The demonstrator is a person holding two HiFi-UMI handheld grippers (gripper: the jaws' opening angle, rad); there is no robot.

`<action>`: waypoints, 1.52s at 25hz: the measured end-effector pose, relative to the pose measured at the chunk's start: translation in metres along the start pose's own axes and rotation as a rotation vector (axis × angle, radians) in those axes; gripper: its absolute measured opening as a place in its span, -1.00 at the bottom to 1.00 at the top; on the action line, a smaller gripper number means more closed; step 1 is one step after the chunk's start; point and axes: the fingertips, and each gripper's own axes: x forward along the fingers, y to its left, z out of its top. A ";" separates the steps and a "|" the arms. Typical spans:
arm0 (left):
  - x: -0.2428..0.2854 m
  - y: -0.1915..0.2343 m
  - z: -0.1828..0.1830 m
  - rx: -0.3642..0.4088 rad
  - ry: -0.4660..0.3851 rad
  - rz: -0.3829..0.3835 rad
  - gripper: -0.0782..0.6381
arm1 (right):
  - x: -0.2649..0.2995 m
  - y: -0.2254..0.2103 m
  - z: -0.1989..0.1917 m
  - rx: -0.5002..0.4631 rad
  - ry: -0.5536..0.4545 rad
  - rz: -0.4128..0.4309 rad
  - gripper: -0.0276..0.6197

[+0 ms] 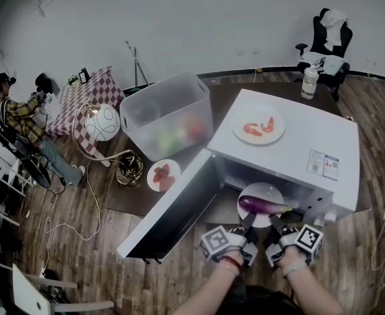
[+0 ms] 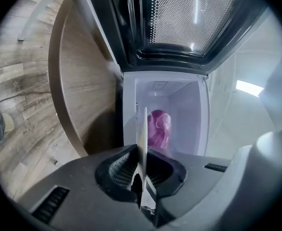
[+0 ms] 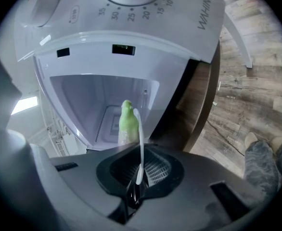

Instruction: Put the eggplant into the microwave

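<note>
A purple eggplant (image 1: pixel 263 206) with a green stem lies on a white plate (image 1: pixel 261 190) at the mouth of the white microwave (image 1: pixel 297 133), whose door (image 1: pixel 173 209) hangs open to the left. My left gripper (image 1: pixel 246 223) is shut on the plate's near rim, and my right gripper (image 1: pixel 275 224) is shut on the rim beside it. In the left gripper view the plate (image 2: pixel 142 131) shows edge-on between the jaws of the gripper (image 2: pixel 141 177), with the eggplant (image 2: pixel 159 127) behind it. The right gripper view shows the rim (image 3: pixel 140 143), the gripper (image 3: pixel 136 178) and the eggplant's green stem (image 3: pixel 126 124).
A plate of shrimp (image 1: pixel 258 125) sits on top of the microwave. A clear plastic bin (image 1: pixel 166 113) and a small plate of red food (image 1: pixel 163 174) are on the floor to the left. A bottle (image 1: pixel 309 83), a chair (image 1: pixel 327 41) and a seated person (image 1: pixel 18 120) are farther off.
</note>
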 end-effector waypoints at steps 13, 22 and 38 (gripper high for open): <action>0.005 -0.003 0.010 -0.012 0.012 -0.016 -0.59 | 0.008 0.000 0.007 0.003 -0.036 0.001 -0.89; 0.003 -0.002 0.004 -0.006 0.066 -0.018 -0.53 | 0.012 0.002 0.013 -0.012 -0.065 -0.003 -0.89; 0.008 0.001 0.007 -0.051 0.061 -0.008 -0.74 | 0.015 0.006 0.013 -0.040 -0.058 -0.014 -0.76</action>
